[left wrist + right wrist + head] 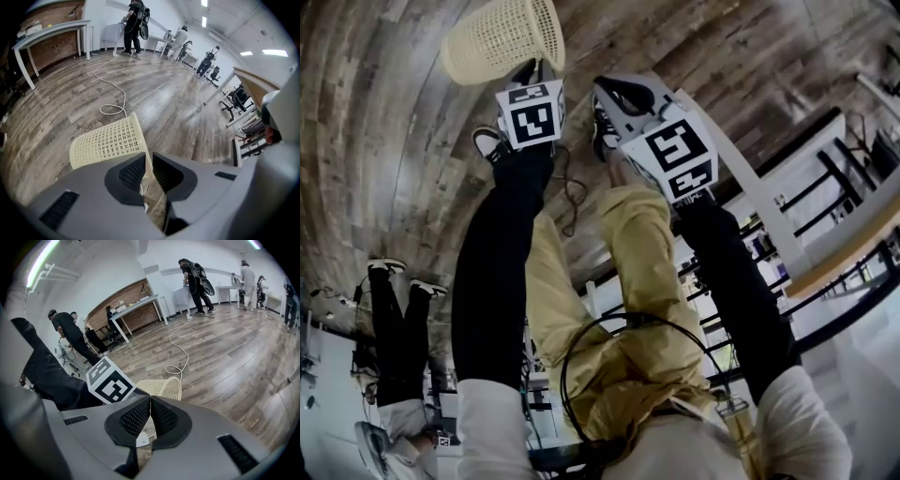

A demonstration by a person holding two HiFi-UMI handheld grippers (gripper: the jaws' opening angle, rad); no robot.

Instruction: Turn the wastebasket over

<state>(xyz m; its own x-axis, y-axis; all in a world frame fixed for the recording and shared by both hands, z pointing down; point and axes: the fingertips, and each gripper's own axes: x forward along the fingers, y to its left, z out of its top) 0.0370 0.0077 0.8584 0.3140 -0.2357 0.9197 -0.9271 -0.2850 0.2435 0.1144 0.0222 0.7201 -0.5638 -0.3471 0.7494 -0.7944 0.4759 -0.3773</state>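
- The right gripper [150, 399] is pinched shut, pad against pad, with nothing between them. From above it [603, 91] hangs just right of the left one, clear of the basket.
- The left gripper [149, 157] is clamped on the basket's rim [140, 133], which runs down as a thin strip between the two pads. How deep the rim goes is hidden by the gripper's own body.
- From above, the left gripper [532, 67] sits mostly under its cube [531, 112], so the grip itself can't be made out there.
- A shoe [487, 141] of the person holding the grippers peeks out beside the left sleeve [502, 244]; the rest of the foot is covered.
- The basket [105, 143] is tipped on its side, mouth toward the left gripper and base pointing away. I can't tell whether it rests on the floor [178, 93] or is lifted off it.
- In the right gripper view the basket [164, 387] is half covered by the cube [110, 385] and the jaws.
- A cable [112, 91] loops on the floor just beyond the basket and trails off toward the far wall.
- A table [47, 33] stands far left, cut off by the picture's edge. A desk [251, 82] on the right is cut off too.
- People [133, 21] stand at the far end, too small to make out much.
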